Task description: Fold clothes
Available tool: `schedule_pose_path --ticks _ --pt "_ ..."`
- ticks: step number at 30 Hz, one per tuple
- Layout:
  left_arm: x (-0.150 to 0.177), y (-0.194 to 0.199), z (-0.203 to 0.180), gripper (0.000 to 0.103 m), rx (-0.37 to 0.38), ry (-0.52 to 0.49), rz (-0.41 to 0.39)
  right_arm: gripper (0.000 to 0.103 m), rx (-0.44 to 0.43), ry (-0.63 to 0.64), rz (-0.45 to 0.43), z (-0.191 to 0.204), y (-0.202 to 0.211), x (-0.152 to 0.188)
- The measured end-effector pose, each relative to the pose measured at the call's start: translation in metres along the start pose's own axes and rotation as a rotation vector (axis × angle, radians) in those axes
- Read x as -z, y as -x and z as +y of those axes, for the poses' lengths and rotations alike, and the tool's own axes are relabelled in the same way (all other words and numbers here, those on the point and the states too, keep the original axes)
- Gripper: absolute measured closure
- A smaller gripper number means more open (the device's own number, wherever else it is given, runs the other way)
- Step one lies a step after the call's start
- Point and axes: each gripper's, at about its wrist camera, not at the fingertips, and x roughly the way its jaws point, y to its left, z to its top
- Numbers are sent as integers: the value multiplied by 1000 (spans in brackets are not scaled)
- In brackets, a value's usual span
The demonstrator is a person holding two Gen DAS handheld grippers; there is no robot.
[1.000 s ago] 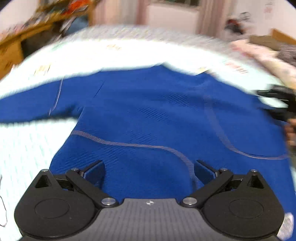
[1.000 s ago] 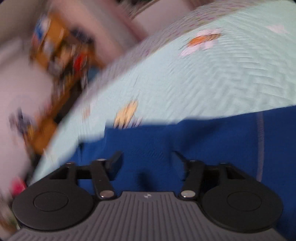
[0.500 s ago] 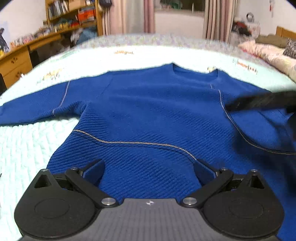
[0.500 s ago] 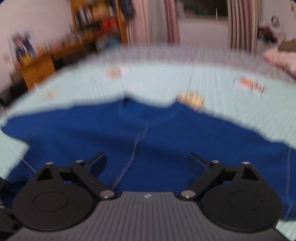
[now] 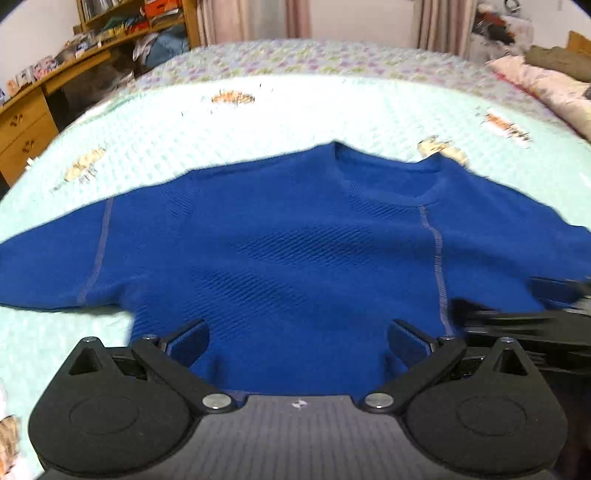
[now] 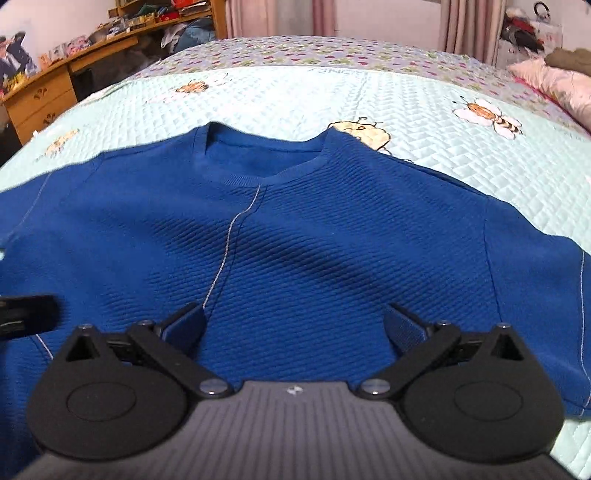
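- The sweater (image 6: pixel 314 258) lies flat on the quilt (image 6: pixel 461 155), collar (image 6: pixel 266 162) farthest from both tools.
- The right gripper (image 6: pixel 293 326) is over its lower part, fingers spread.
- The left gripper (image 5: pixel 297 341) is just to its left.
- A desk (image 6: pixel 48 92) stands far left.

A pale green quilted bedspread (image 6: pixel 424 155) with bee prints (image 6: pixel 487 116) — behind it a wooden desk (image 6: pixel 40 98), curtains (image 6: pixel 465 26) and a pink pillow (image 6: pixel 554 85) — cluttered shelves (image 5: pixel 129 22) at left.

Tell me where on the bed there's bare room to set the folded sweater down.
Bare quilt lies beyond the collar of the blue sweater, up to the floral cover. A smaller bare patch sits below the sleeve, on the left. The near middle is crowded: sweater spread flat, left gripper and right gripper open above it.
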Motion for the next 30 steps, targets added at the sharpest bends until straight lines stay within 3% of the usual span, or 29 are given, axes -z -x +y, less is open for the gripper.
schedule_pose_path --ticks 2,6,9,15,22,25,27,30 --pt "3 -30 0 0 -35 22 37 0 49 -22 -27 -6 5 -1" --pt "17 -28 -2 0 -37 39 -75 0 205 -4 -47 -22 -1 0" --pt "18 -26 1 0 -19 42 -80 0 139 -42 -38 -42 -6 2" --pt "16 -27 -2 0 -30 45 -75 0 108 -63 -38 -49 -3 -1" --pt "-3 -24 -6 1 -68 55 43 0 80 -88 -43 -54 -1 -4" --pt "-12 -16 -17 1 -77 7 40 0 56 -134 -58 -61 5 -6" --pt "-16 -10 -26 1 -63 -36 21 0 76 -161 -62 -68 9 -8" --pt "-21 -26 -32 1 -15 -26 84 0 220 -151 -27 -74 3 -10"
